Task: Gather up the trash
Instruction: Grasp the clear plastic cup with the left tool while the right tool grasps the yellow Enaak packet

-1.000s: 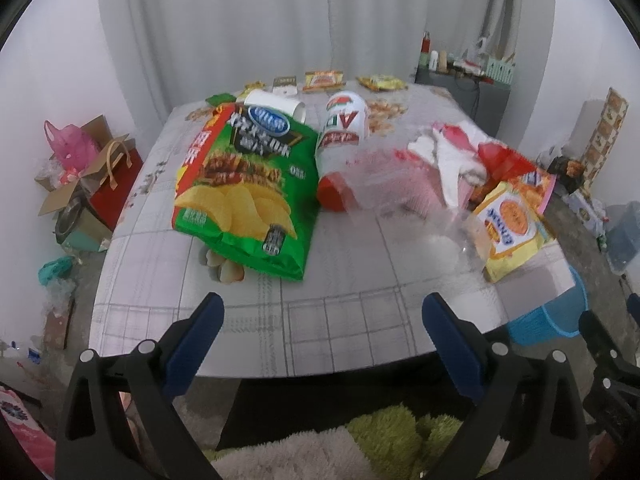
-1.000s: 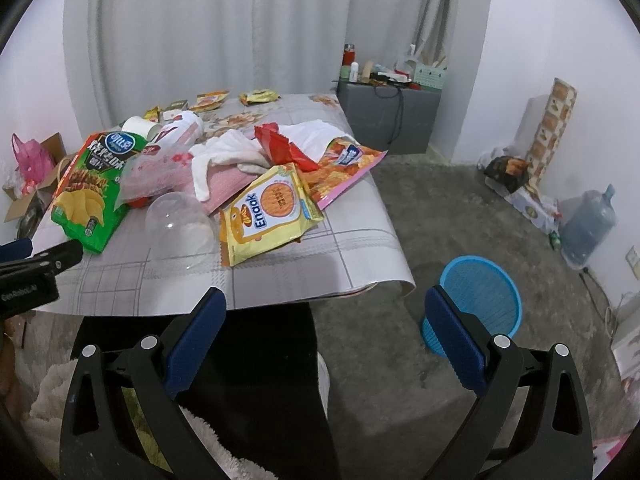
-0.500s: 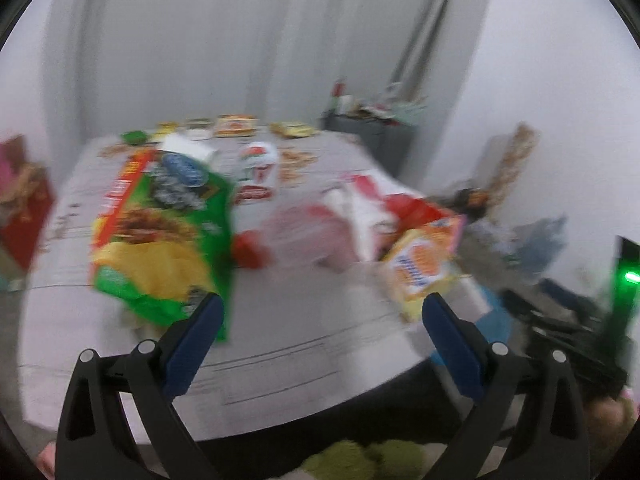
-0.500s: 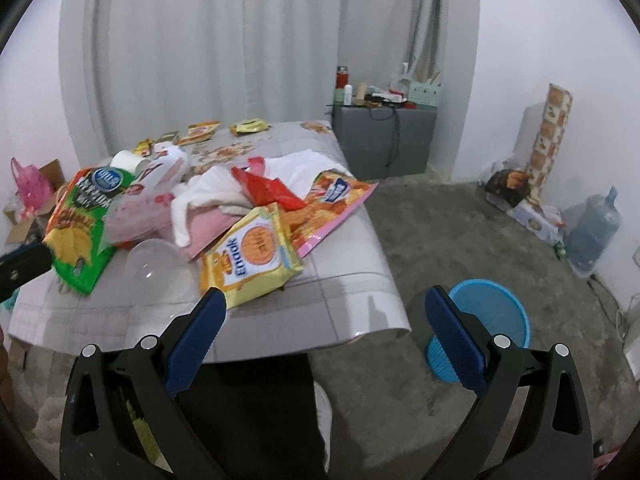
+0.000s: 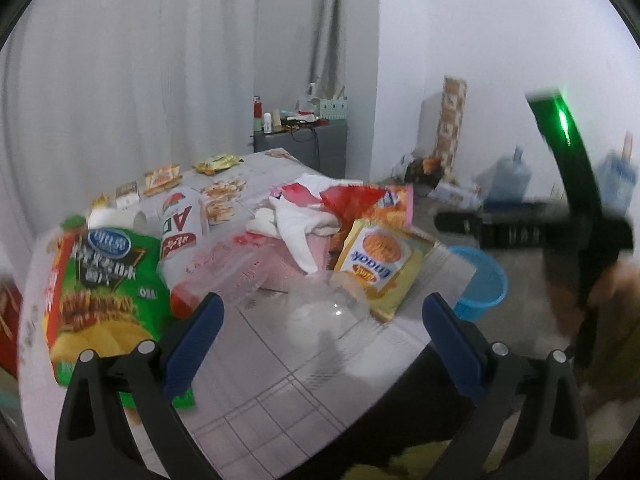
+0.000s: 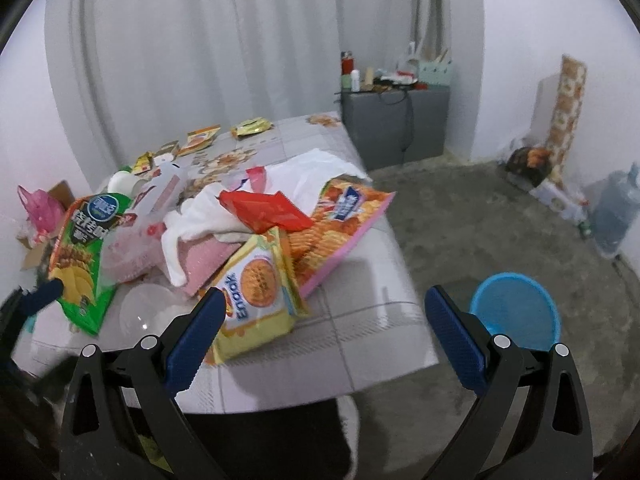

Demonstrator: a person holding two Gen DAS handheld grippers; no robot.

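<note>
**Both claws wide and empty over the littered table**

The left claw [image 5: 322,320] gapes wide, holding nothing, above the table [image 5: 280,380]; the right claw [image 6: 320,312] is equally wide and empty; landmark: the yellow Enaak packet [image 6: 256,300], lying near the table's front edge. Only the left view shows the clear plastic dome [image 5: 320,312] plainly, touching the packet's near corner; the right view alone shows the blue basket [image 6: 516,308] whole, on the floor well to the packet's right; the green chip bag [image 6: 80,256] lies far left of the packet, the red wrapper [image 6: 264,210] behind it. The left view is blurred at its right edge; the dark device there cannot be made out.
</note>
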